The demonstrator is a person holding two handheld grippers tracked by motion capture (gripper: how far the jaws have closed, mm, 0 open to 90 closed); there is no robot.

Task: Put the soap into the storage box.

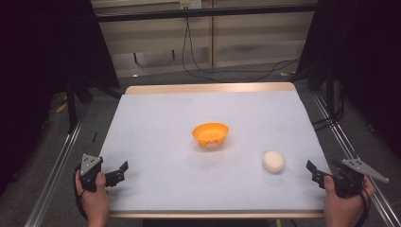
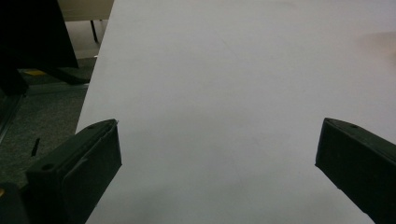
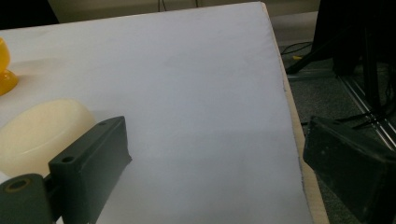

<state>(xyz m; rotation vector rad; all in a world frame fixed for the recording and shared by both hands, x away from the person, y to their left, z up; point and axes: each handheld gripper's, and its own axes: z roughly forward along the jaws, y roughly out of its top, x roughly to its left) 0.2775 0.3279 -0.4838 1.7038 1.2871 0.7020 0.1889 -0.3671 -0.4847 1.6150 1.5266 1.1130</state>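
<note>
- The left gripper (image 1: 122, 171) rests at the table's (image 1: 156, 189) near left corner, held in the person's left hand (image 1: 93, 198), jaws spread wide with nothing between them; in the left gripper view its gape (image 2: 217, 154) frames bare white tabletop.
- The right gripper (image 1: 313, 171) sits at the near right edge in the right hand (image 1: 344, 201), jaws likewise parted and empty.
- A cream oval lump (image 1: 273, 161) lies on the table just ahead and inward of the right gripper, outside its jaws; in the right gripper view the lump (image 3: 39, 130) sits beyond that gripper's left jaw.
- Farther off, roughly midway between the two grippers, stands an orange bowl (image 1: 210, 135), upright and apart from the lump.
</note>
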